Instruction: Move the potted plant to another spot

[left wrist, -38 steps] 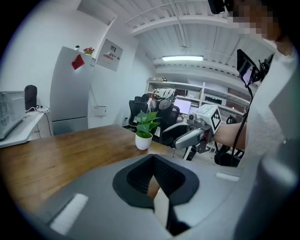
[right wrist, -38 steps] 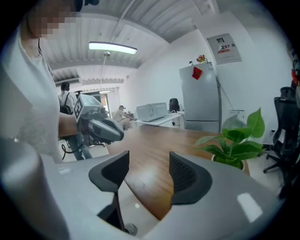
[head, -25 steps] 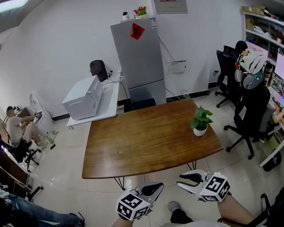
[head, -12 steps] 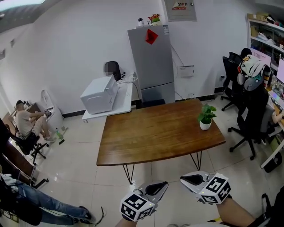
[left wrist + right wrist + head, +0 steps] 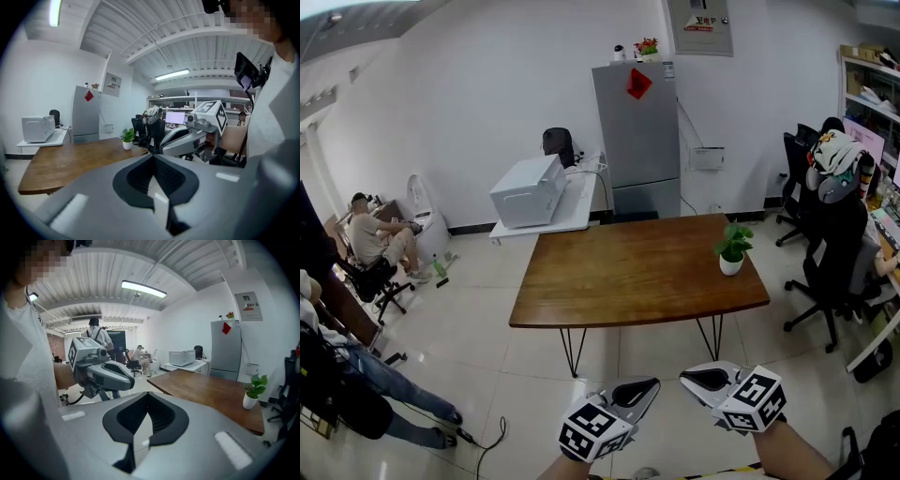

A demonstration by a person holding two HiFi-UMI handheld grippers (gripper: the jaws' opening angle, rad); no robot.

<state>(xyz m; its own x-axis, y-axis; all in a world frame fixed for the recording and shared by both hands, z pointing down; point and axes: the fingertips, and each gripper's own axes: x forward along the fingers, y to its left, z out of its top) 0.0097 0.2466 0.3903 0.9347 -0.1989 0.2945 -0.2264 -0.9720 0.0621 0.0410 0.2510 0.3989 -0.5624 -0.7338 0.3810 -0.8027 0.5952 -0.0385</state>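
Right gripper [image 5: 688, 379] hangs far from potted plant [image 5: 732, 251].

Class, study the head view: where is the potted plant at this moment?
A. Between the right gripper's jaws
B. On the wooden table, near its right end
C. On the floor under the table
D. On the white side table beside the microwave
B: the potted plant stands upright on the wooden table, close to its right edge.

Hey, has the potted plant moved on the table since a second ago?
No. The plant stands near the table's right edge, as before; only the view has pulled back.
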